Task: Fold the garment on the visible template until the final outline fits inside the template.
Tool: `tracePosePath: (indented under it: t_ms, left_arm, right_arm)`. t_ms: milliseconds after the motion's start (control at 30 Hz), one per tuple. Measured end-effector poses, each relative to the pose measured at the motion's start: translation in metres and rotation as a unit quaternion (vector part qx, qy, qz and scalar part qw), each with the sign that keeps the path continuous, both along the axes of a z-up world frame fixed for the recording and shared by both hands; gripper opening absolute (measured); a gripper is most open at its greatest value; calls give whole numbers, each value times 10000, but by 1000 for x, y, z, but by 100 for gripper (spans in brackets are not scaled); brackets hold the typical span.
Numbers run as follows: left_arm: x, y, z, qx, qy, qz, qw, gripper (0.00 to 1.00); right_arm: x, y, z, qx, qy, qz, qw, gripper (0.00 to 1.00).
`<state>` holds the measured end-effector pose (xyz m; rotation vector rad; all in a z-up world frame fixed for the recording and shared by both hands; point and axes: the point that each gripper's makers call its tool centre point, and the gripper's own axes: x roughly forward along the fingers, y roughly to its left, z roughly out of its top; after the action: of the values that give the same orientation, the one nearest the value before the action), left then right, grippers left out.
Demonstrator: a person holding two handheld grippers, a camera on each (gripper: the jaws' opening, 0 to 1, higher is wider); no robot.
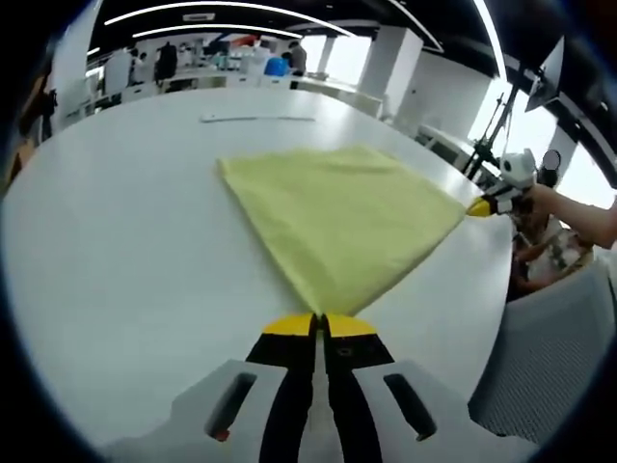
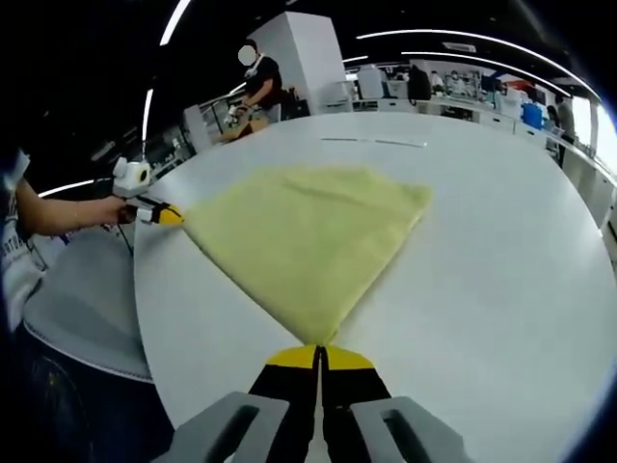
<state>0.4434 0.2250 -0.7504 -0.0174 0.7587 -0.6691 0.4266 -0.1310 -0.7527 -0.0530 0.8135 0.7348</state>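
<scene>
A yellow garment (image 1: 337, 217) lies flat on the round white table (image 1: 125, 241). It looks folded into a rough triangle. My left gripper (image 1: 320, 318) is shut on its near corner, yellow tips together at the cloth's point. Seen in the left gripper view, my right gripper (image 1: 479, 206) pinches the corner at the table's right edge, held by a hand. In the right gripper view the same garment (image 2: 299, 236) spreads away from my right gripper (image 2: 318, 349), shut on that corner. My left gripper (image 2: 169, 216) grips the corner at the left.
A thin pale line (image 1: 255, 118) is marked on the table beyond the cloth, also seen as a faint line (image 2: 376, 141). The table edge (image 1: 501, 289) drops off to a grey chair (image 1: 549, 357). A person (image 2: 258, 82) stands far behind, among desks.
</scene>
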Motion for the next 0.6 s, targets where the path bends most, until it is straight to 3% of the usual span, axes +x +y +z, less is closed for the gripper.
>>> tracePosePath:
  t_ms: [467,600]
  left_arm:
    - [1,-1,2,-74,-88,69,9999,2]
    - [0,-5,2,-42,-93,29,9999,9]
  right_arm:
    - [-1,1,-4,28,166,-182,9997,0]
    - [0,3,-3,26,140,-200,9997,0]
